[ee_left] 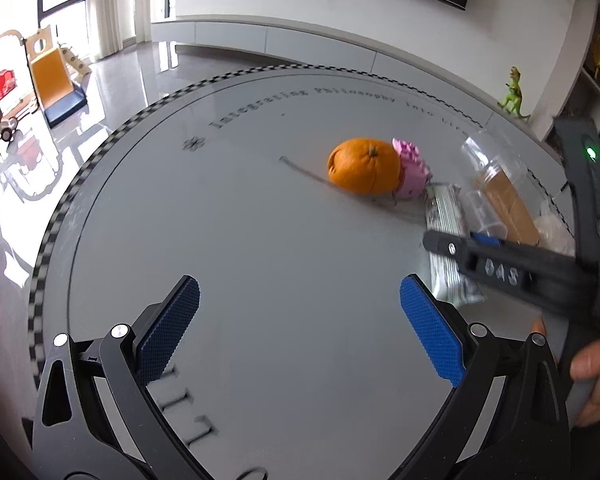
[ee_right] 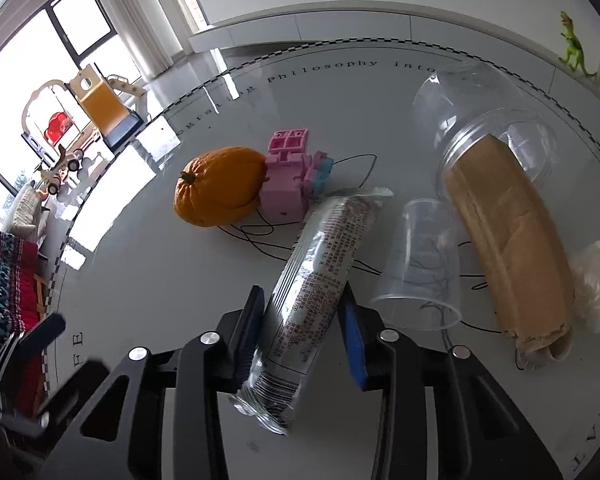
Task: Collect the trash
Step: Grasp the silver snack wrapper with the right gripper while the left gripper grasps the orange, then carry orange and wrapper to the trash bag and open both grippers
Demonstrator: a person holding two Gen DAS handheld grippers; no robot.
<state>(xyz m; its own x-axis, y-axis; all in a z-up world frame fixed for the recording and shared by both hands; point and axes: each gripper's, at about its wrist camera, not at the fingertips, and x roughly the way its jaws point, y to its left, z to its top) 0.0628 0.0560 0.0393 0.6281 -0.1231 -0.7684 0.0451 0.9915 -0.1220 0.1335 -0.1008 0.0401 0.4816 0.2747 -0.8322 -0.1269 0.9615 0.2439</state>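
Observation:
A long silver snack wrapper [ee_right: 320,256] lies on the round grey table [ee_right: 160,300]. My right gripper [ee_right: 301,294] straddles its near half, both blue pads pressed against its sides. From the left wrist view the same wrapper [ee_left: 446,208] shows under the right gripper [ee_left: 460,246], which reaches in from the right. A big clear plastic cup [ee_right: 480,120] lies on its side with a tan paper sleeve [ee_right: 508,248] sticking out. Beside it are a small clear cup [ee_right: 424,264] and a crumpled plastic bag [ee_right: 596,280]. My left gripper [ee_left: 300,284] hangs open over bare tabletop, holding nothing.
An orange [ee_right: 220,192] and a pink toy block [ee_right: 288,184] sit together left of the wrapper, over thin black scribbled lines. A green toy dinosaur [ee_right: 574,46] stands on the ledge behind. A hand [ee_left: 596,376] holds the right gripper's handle. Toys stand on the floor at far left.

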